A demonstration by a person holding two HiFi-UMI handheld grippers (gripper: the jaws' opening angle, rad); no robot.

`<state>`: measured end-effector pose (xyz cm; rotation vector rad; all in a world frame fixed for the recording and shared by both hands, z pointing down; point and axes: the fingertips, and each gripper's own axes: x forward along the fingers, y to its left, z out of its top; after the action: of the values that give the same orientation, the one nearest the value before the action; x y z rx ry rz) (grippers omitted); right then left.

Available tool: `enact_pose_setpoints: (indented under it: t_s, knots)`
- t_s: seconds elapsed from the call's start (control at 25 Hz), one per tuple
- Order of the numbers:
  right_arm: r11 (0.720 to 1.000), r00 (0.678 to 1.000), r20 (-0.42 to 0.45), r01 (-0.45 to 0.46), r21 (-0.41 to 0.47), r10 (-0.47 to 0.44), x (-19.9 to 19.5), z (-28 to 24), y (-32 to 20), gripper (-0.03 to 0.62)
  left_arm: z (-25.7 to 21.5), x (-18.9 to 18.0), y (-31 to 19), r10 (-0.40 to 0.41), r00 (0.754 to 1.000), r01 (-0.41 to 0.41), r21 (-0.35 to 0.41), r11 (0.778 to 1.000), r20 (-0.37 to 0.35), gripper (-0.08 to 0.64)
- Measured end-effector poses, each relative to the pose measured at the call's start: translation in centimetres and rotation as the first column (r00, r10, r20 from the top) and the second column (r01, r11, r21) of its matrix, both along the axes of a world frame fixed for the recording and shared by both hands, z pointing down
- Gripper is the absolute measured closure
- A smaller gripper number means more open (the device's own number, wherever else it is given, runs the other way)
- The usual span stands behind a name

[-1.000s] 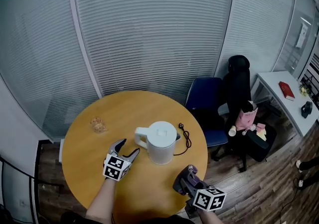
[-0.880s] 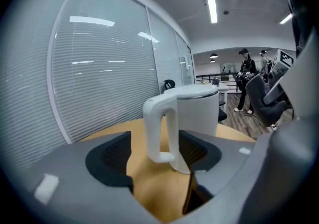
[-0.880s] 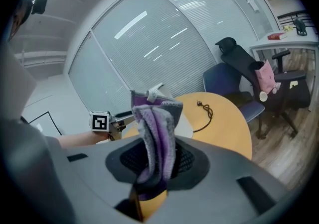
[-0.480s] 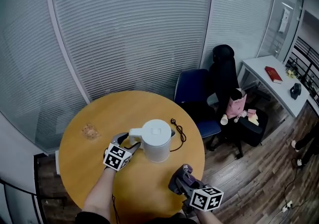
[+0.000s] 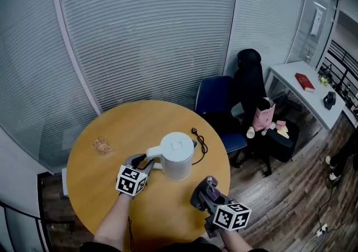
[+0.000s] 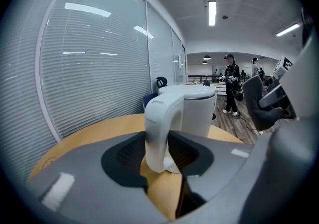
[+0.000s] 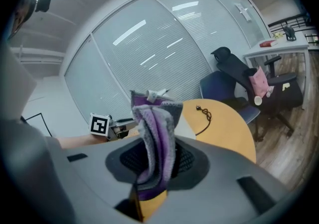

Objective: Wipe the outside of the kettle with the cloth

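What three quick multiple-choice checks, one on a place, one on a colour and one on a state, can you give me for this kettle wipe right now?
1. Where does the black cord lie?
A. On the table, beside the kettle.
B. Hanging off the table's edge.
C. Wound round the kettle.

2. What colour is the cloth in the right gripper?
A. Yellow.
B. Purple and grey.
C. Green.

3. What stands between the jaws of the left gripper?
A. Nothing.
B. The cloth.
C. The kettle's handle.

Key:
1 A: the head view shows it lying on the tabletop next to the kettle.
2 B: the right gripper view shows purple and grey folds clamped between the pads.
3 C: the left gripper view shows the jaws, which have just been closing, on the white handle.
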<state>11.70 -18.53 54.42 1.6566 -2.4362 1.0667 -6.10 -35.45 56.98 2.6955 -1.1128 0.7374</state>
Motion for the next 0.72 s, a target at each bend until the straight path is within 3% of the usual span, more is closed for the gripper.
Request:
enact_pose_setpoints:
  t_s: [0.36,0.56,0.72]
  knots:
    - [0.998,0.997,0.045,0.053,0.041,-0.055,-3.6,-1.2,-3.3,0.495,-0.3,0.5,5.4,-0.018,0.998,0.017,-0.025,1.000,-0.055,0.420]
    - [0.979,0.982,-0.043,0.186,0.079,-0.183,-7.8,-1.8,-4.8,0.495,-0.2,1.1,7.0,-0.014,0.997,0.013,-0.020,1.000,-0.070,0.426]
    - [0.968,0.970,-0.078,0.237,0.087,-0.231,-9.4,-1.8,-6.6,0.495,-0.1,1.3,7.4,-0.022,0.997,0.021,-0.021,1.000,-0.073,0.430]
